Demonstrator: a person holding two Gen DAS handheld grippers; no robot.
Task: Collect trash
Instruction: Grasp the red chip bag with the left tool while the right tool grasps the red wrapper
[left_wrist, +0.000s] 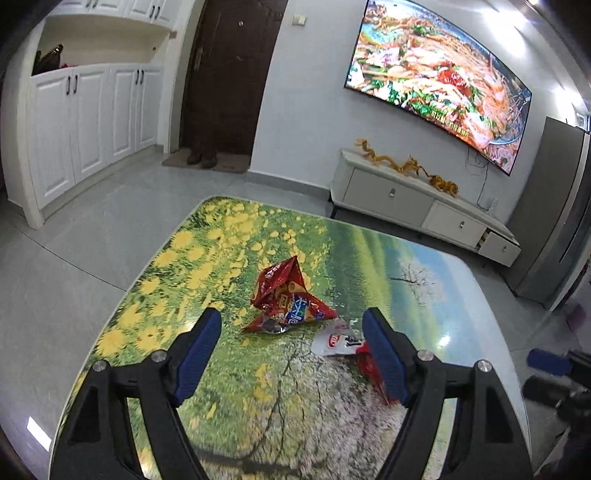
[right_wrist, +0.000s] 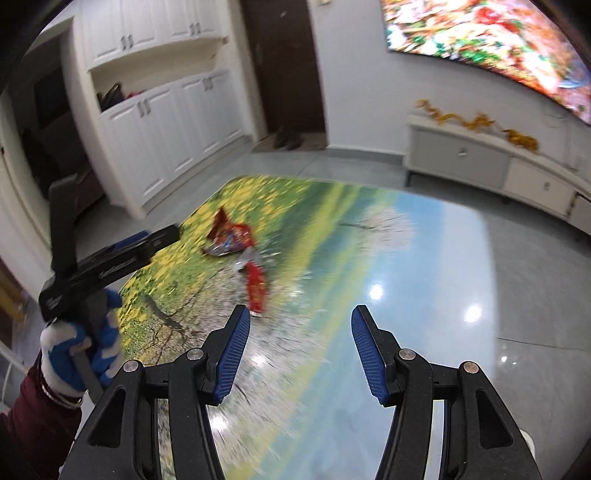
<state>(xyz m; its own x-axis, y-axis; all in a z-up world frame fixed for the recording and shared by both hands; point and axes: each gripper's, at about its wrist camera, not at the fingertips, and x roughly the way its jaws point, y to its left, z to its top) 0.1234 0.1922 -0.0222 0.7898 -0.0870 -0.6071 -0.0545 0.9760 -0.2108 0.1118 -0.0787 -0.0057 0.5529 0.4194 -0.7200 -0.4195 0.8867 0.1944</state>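
Hovering left gripper (left_wrist: 291, 347) spread wide, right gripper (right_wrist: 301, 345) parted and empty, crinkled foil wrappers (left_wrist: 288, 299) on glossy table (left_wrist: 424, 280).

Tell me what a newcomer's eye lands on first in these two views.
The crumpled red snack wrapper in the middle of the flower-print table, with a second red-and-white wrapper just beside it. Next, the big wall TV showing a noodle dish, above a white console. Both hand-held grippers are open and empty: the left hand-held gripper frames the wrappers, the right hand-held gripper hangs over bare tabletop.
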